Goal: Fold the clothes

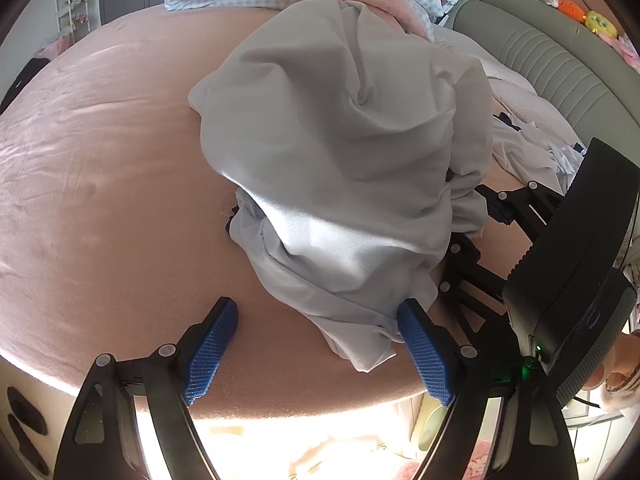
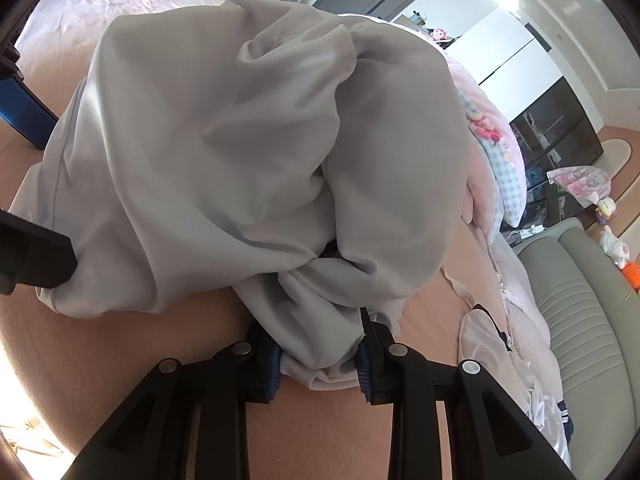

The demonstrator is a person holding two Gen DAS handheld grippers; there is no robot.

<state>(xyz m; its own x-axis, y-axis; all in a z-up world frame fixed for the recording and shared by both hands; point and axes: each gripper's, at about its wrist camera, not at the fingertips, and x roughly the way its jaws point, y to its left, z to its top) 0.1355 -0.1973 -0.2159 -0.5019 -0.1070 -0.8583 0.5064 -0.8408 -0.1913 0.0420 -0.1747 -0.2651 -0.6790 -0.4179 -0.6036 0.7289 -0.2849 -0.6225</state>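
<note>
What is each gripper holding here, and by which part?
Right gripper pinches the grey garment by a bunched near edge; left gripper is open, holding nothing.

Two hand-held grippers, both built from matte black plastic. The left gripper (image 1: 316,320) has two angled black fingers, each faced with a ribbed blue pad (image 1: 210,354), and round silver screw heads at the linkage joints. The right gripper (image 2: 318,354) has the same black linkage arms, silver screws and blue pads. Its bulky black housing (image 1: 576,264) has a ridged edge and a small green light.
</note>
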